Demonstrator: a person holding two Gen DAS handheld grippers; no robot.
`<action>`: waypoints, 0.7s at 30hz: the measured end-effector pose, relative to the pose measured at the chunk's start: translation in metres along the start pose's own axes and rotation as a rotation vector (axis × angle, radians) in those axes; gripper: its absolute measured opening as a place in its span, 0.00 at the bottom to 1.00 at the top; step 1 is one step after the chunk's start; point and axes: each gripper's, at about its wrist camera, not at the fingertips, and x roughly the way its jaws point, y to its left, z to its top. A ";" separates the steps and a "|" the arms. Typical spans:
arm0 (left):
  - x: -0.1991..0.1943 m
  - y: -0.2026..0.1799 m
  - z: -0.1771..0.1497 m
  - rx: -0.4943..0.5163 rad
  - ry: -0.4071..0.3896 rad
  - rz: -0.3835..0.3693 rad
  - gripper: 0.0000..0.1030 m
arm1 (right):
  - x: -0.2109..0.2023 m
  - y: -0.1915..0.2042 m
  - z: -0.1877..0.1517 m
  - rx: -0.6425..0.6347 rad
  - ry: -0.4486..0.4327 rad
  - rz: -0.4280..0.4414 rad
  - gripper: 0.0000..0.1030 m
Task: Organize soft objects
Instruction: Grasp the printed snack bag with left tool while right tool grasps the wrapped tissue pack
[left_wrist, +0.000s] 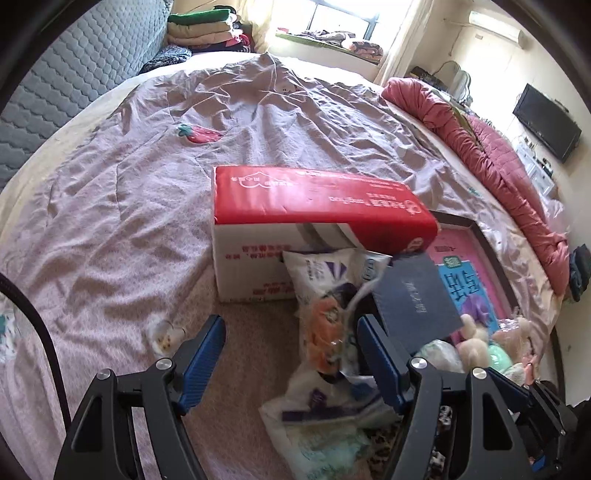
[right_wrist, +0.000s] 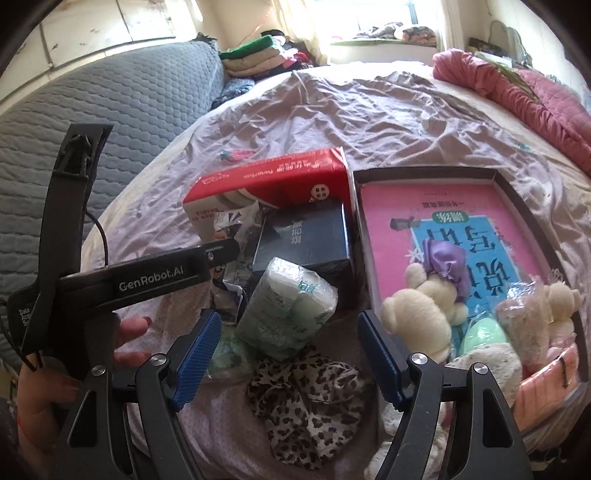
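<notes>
I see a bed (left_wrist: 155, 206) under a rumpled mauve sheet, grey quilted headboard (right_wrist: 110, 110) left, sunlit window (left_wrist: 343, 18) beyond.

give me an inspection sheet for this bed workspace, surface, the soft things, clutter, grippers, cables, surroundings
Surface: wrinkled mauve bedsheet.
Job's things: cream plush toy and other soft toys in the shallow tray; leopard-print cloth and wrapped tissue roll on the sheet.
Clutter: red-and-white carton, dark blue box, crumpled plastic bags.
Grippers: left gripper open, empty; right gripper open, empty, above the cloth.
Cables: black cable at left edge.
Surroundings: grey quilted headboard, pink quilt, window.
</notes>
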 end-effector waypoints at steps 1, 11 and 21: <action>0.002 0.001 0.001 -0.001 0.006 -0.014 0.71 | 0.003 0.001 0.000 0.008 0.004 0.005 0.75; 0.015 0.001 0.005 0.011 0.034 -0.071 0.71 | 0.021 0.002 0.006 0.048 0.010 -0.009 0.75; 0.028 0.006 0.008 -0.017 0.068 -0.142 0.55 | 0.030 -0.001 0.009 0.105 0.000 0.014 0.76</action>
